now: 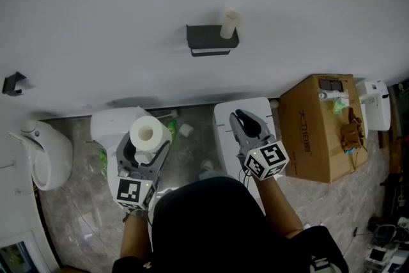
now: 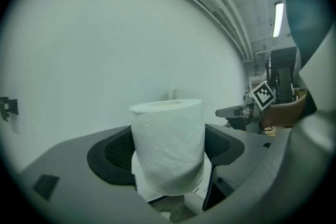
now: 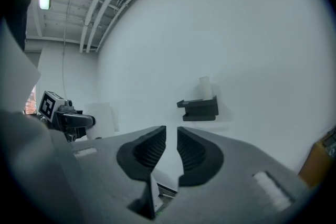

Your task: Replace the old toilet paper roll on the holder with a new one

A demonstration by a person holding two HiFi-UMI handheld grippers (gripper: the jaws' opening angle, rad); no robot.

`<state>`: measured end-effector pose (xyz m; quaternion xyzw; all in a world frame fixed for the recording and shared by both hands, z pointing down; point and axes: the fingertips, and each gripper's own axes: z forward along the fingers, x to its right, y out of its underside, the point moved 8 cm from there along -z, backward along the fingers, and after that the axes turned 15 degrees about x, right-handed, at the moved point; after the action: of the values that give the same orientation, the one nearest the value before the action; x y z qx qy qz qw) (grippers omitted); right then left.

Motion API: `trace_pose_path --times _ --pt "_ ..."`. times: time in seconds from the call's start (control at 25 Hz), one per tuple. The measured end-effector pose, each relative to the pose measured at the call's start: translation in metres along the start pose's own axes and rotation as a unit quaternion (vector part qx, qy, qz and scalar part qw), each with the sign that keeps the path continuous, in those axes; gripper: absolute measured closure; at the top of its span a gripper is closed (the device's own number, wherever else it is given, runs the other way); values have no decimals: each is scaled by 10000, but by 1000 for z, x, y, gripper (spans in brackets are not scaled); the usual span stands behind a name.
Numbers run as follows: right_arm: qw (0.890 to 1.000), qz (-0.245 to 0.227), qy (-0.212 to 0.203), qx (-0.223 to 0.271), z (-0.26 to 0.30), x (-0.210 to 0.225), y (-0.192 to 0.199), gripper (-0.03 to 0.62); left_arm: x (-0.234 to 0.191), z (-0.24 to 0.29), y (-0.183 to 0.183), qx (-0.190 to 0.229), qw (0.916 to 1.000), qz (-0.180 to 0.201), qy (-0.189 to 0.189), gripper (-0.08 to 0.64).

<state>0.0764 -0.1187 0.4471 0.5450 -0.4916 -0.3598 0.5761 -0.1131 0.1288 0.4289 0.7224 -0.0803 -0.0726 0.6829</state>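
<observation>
- Risk lies first with the core (image 1: 230, 23). It stands upright on top of the holder (image 1: 211, 37) on the wall and looks loose, so a stray nudge could tip it to the floor.
- The right gripper (image 3: 171, 136) has its jaws closed on nothing, with only a thin slit between the pads. Unless it opens, it can only push the core, not take it.
- The left gripper (image 1: 146, 153) has its jaws wide, with the pads pressed on both sides of the new roll (image 1: 148, 133). The roll is held upright, well short of the wall.
- The paper is soft: too hard a squeeze would likely dent it, and too light a grip could let it slip.
- The box (image 1: 316, 137) at the right has small green, brown and white things at its top. I cannot tell whether it is open.
- What looks like a white bin (image 1: 105, 124) sits below the roll, its contents hidden.
</observation>
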Motion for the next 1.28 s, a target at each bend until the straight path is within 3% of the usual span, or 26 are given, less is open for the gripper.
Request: trace_pose_path --times 0.24,0.4,0.72,0.92,1.2,1.28 --pt "10000 0 -57 50 22 28 -5 529 -6 38 3 26 9998 175 72 160" --pt "10000 -74 -13 59 34 41 -8 529 -7 58 3 -10 10000 76 55 160" --pt "9996 -188 136 126 65 48 -14 528 -30 79 3 134 9992 187 323 160" --pt "9994 -257 164 177 90 51 -19 528 -45 92 -6 -53 9996 -153 250 160" --pt "9975 -528 320 337 122 68 -33 522 -60 97 4 54 9987 132 484 160" --pt "9969 -619 341 351 133 75 -37 482 -61 97 5 72 9986 205 488 160"
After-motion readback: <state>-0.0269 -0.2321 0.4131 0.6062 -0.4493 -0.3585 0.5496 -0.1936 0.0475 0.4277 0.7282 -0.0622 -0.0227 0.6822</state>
